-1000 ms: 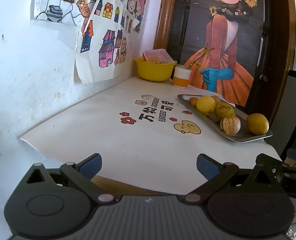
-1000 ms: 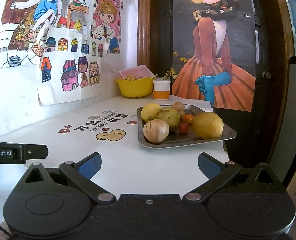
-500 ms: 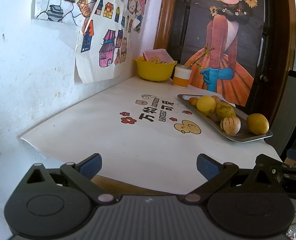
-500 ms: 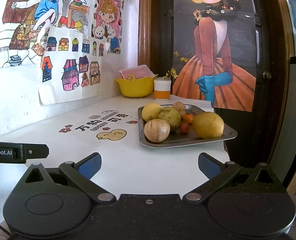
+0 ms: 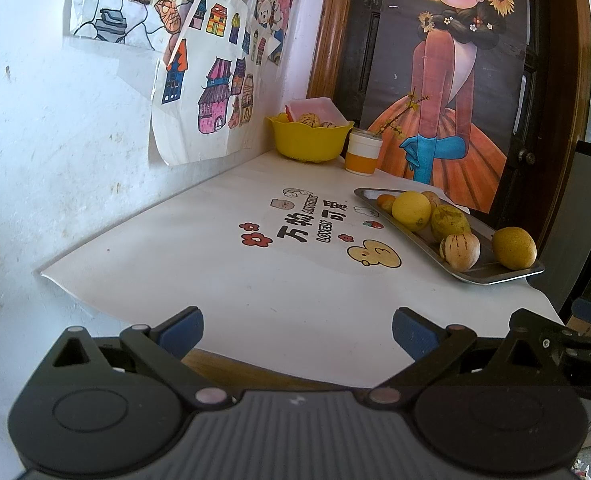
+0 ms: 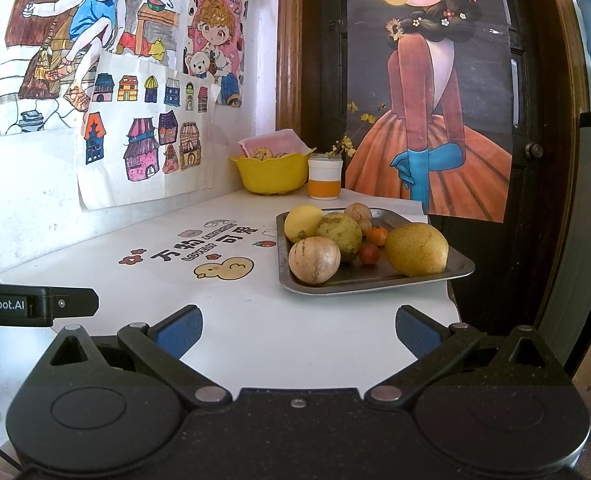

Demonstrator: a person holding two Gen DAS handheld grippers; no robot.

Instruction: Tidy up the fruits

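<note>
A metal tray (image 6: 461, 270) (image 5: 409, 236) holds several fruits on the right side of the white table. Nearest me lie a striped tan melon (image 6: 314, 260) (image 5: 460, 252) and a big yellow fruit (image 6: 416, 249) (image 5: 513, 247). Behind them sit a greenish fruit (image 6: 339, 230), a lemon (image 6: 302, 222) (image 5: 411, 211) and two small orange-red fruits (image 6: 369, 254). My right gripper (image 6: 298, 330) hovers open at the table's near edge, short of the tray. Open and holding nothing, my left gripper (image 5: 297, 332) hangs over the table's near left edge.
A yellow bowl (image 6: 270, 174) (image 5: 308, 141) with more striped fruit stands at the far corner, a white and orange cup (image 6: 324, 178) (image 5: 362, 157) beside it. Drawings cover the wall on the left. A dark door with a poster rises behind the table.
</note>
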